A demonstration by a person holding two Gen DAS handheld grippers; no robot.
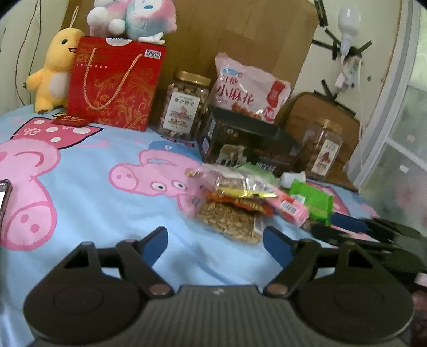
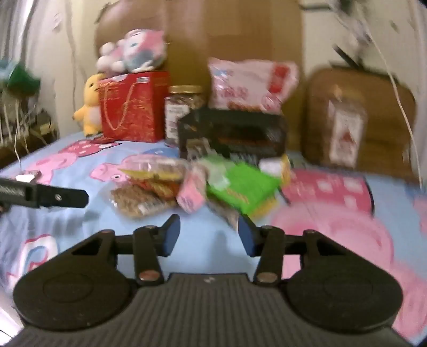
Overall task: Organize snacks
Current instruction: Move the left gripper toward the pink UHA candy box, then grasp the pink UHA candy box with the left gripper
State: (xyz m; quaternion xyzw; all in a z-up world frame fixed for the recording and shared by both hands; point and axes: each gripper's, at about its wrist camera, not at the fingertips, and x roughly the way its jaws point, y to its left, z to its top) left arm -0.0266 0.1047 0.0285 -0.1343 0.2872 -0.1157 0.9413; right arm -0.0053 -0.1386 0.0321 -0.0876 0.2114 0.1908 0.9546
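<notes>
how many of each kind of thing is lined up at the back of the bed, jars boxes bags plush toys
jars: 2, gold-lid jar and clear jar
boxes: 2, red gift box and black box
bags: 1, pink bag
plush toys: 2, yellow duck and pink plush
total: 7

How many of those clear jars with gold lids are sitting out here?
2. One jar of nuts stands between the red gift bag and the black box. The second jar stands right of that box. Others may be hidden behind.

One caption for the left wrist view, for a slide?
Open left gripper faces snack packets piled on bedsheet.
</notes>
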